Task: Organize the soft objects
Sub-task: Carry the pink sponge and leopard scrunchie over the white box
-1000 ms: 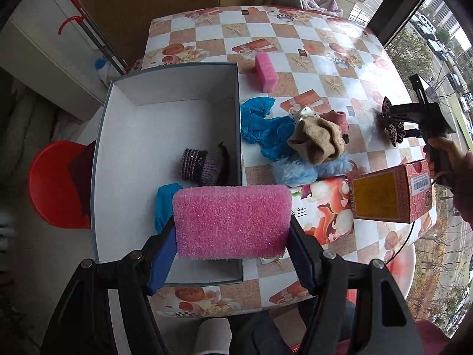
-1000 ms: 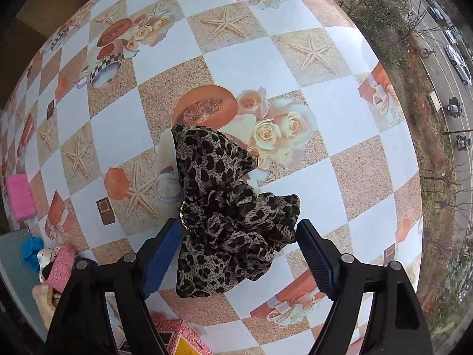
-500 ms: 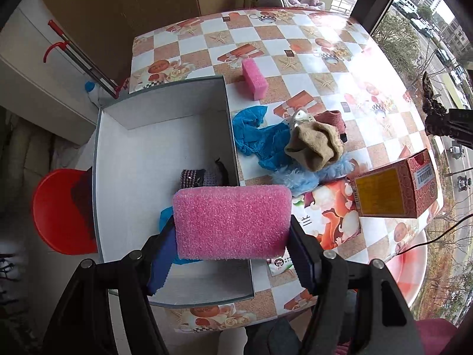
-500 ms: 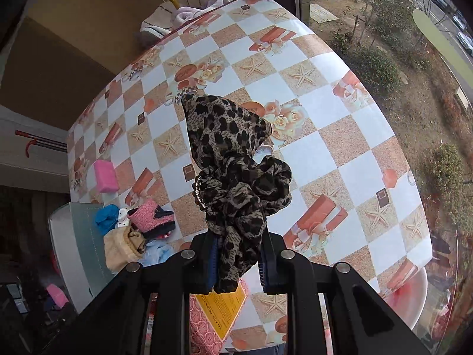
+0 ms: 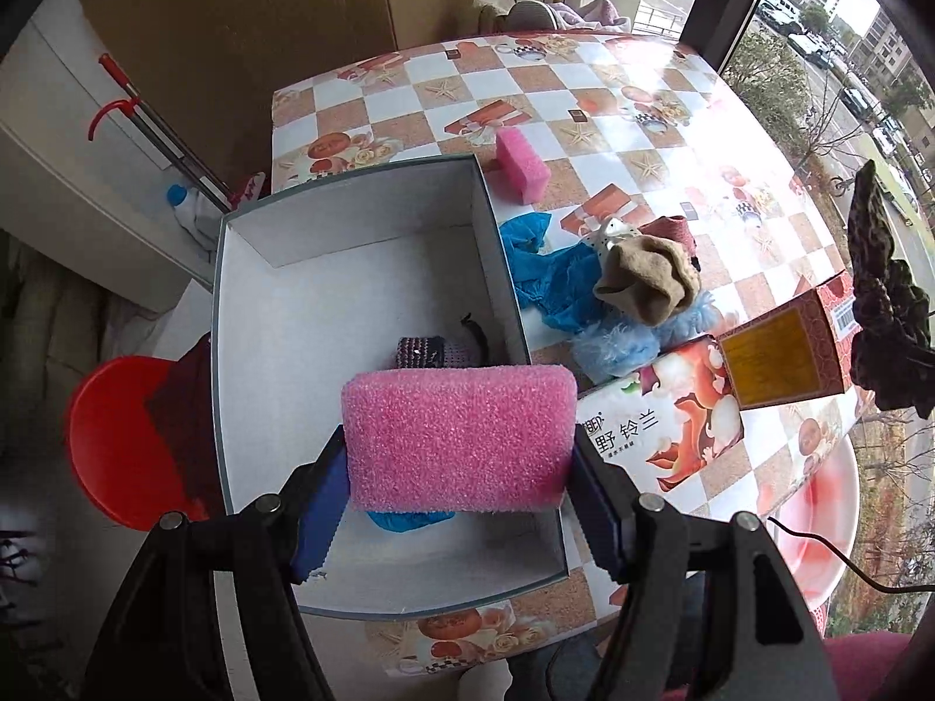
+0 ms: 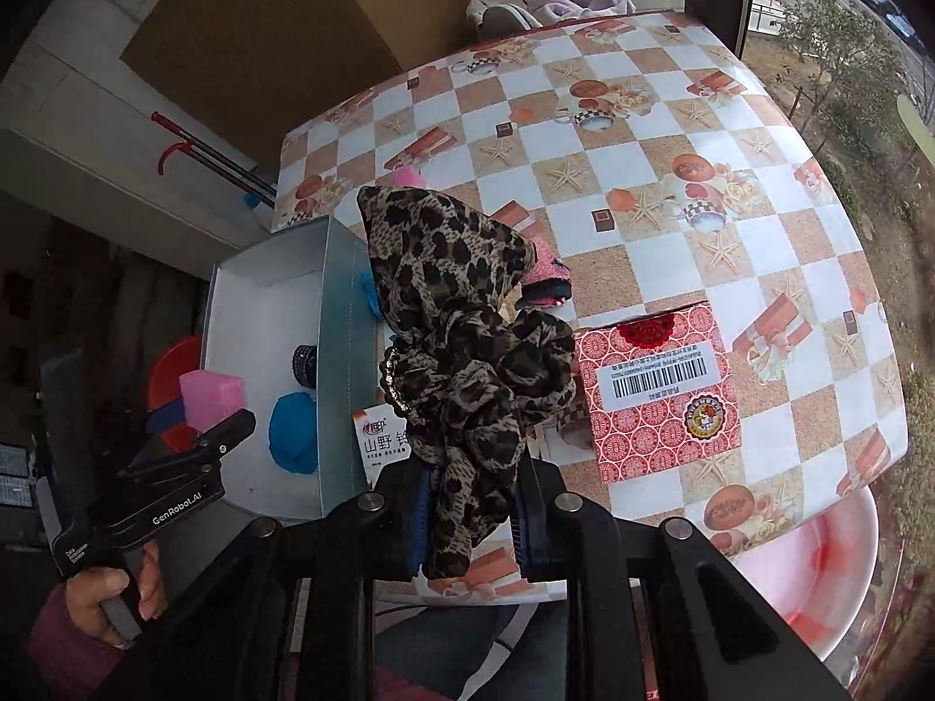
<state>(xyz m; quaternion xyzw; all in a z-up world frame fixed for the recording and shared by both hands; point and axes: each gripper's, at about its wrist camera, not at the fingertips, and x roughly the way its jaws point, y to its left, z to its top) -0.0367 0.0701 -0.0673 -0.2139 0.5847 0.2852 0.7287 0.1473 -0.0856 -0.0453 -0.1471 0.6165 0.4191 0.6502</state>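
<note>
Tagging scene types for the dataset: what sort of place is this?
Most likely a home, by an upper-floor window: a table under a printed household cloth, a mop leaning on the wall, and a street with parked cars below.

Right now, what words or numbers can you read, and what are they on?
"GenRobot.AI": on the left hand-held gripper.
"野铃兰": on the tissue pack.
"山野": on the same pack, seen from the right wrist.
Barcode label on the red patterned box: digits and print too small to read.

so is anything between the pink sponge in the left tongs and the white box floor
Nothing visible blocks it. The pink sponge hangs over the white box; a blue cloth lies on the floor underneath.
</note>
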